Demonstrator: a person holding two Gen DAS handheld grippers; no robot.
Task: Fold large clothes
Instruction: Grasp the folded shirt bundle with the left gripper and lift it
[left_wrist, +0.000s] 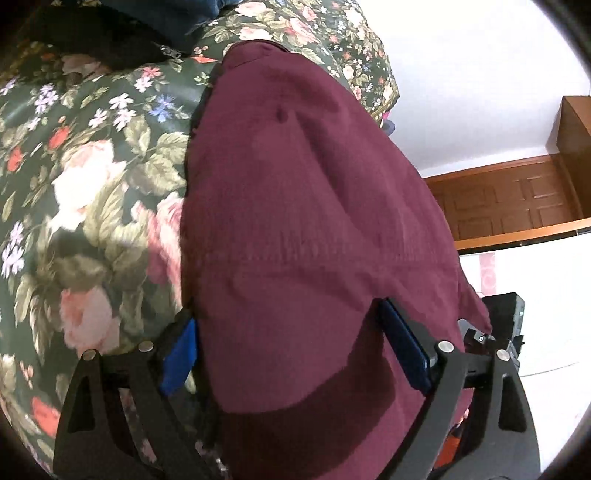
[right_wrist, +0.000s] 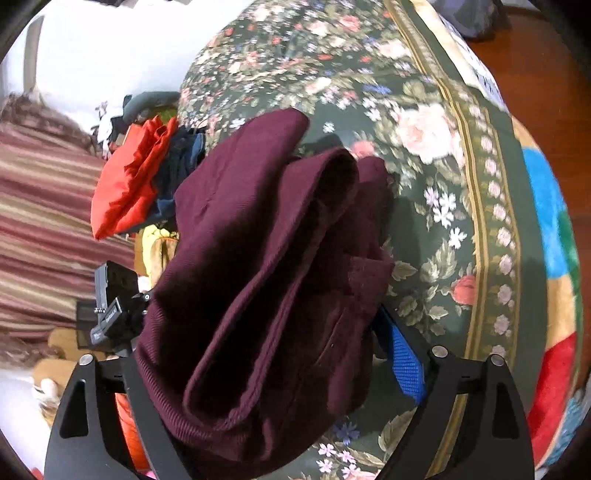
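Right wrist view, red cloth (right_wrist: 129, 181), maroon garment (right_wrist: 258, 266)

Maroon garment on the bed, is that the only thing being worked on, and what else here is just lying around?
In the job:
maroon garment
left gripper, garment draped between its jaws
right gripper, garment bunched between its jaws
floral bedspread, the folding surface

Lying about:
red cloth
dark blue clothes
striped fabric
wooden cabinet
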